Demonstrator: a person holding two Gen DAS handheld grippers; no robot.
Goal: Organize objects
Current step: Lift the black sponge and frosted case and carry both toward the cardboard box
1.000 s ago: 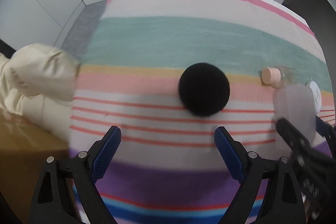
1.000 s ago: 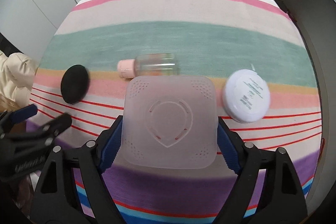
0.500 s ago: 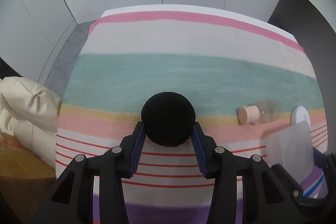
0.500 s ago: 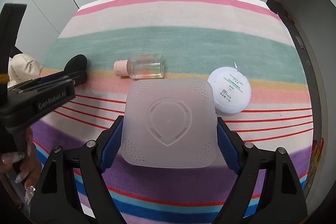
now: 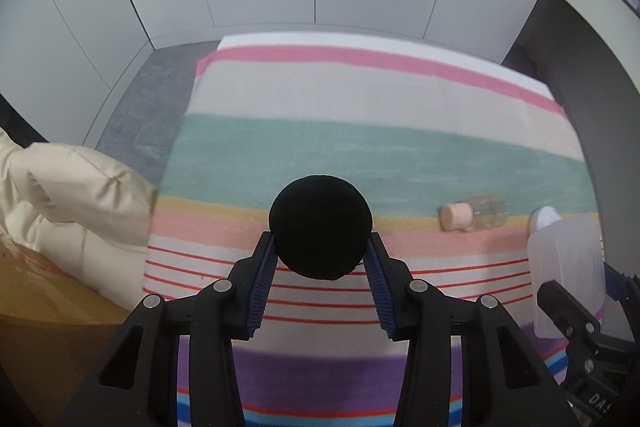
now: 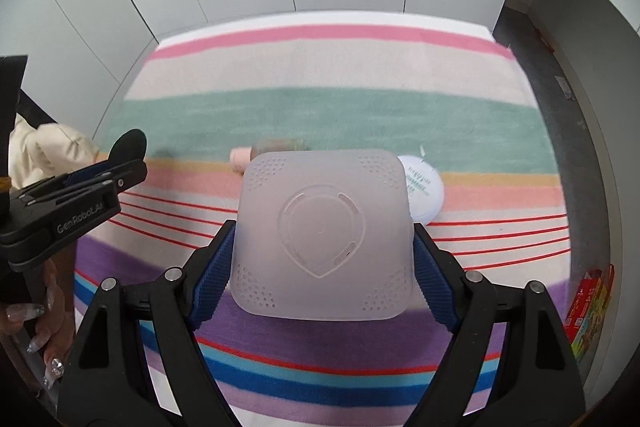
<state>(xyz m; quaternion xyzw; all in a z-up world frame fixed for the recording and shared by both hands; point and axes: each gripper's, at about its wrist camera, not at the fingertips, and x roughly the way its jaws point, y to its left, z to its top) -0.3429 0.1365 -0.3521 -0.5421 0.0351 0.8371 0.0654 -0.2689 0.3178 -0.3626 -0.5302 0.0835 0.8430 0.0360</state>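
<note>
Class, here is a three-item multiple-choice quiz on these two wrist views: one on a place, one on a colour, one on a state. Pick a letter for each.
1. Where does the small clear bottle lie?
A. on the striped cloth
B. on the floor
C. in a gripper

2. What colour is the bottle's cap?
A. blue
B. pink
C. black

3. What does the left hand-held gripper hold?
A. nothing
B. the white round jar
C. the black round pad

Key: 1 A, it lies on its side on the stripes; 2 B, the cap is pale pink; 3 C, both pads press it.
</note>
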